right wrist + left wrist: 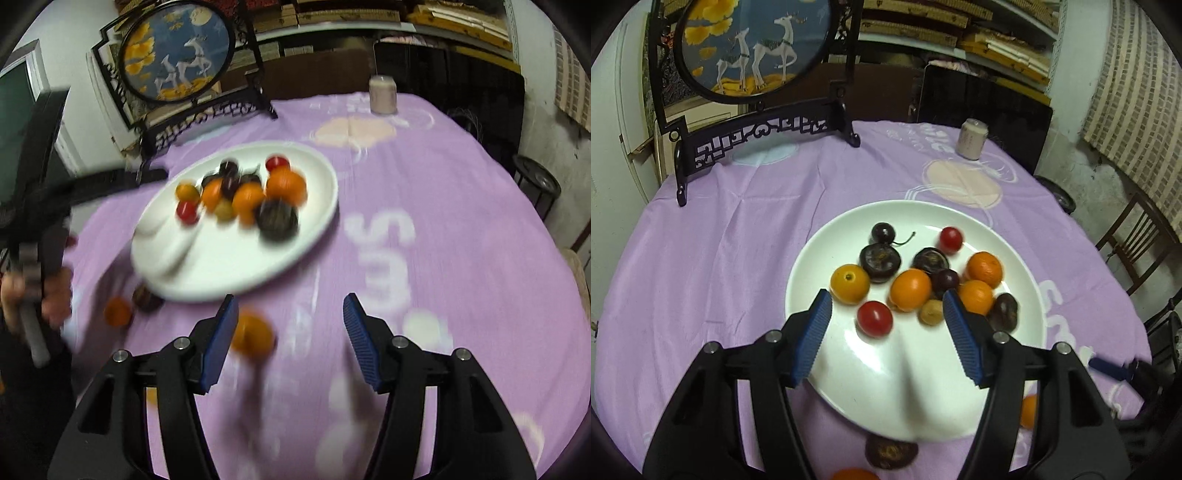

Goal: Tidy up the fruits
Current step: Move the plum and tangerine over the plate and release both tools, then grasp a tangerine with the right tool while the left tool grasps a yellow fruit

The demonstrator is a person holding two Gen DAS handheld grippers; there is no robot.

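Note:
A white plate (pixel 857 376) on the purple tablecloth holds several small fruits: orange ones (pixel 910 290), dark purple ones (pixel 879 262) and red cherry tomatoes (pixel 874 318). My left gripper (pixel 886 301) hangs open over the plate's near half, with one tomato lying below the gap, untouched. In the blurred right wrist view, my right gripper (pixel 290 299) stands open over the cloth in front of the plate (pixel 229 258). An orange fruit (pixel 253 336) lies on the cloth just inside its left finger.
Loose on the cloth lie an orange fruit (pixel 117 312) and a dark fruit (pixel 147 297) by the plate's near-left rim. A deer screen on a black stand (pixel 753 48) and a pale jar (pixel 971 138) stand at the table's back. A chair (pixel 1134 240) is at right.

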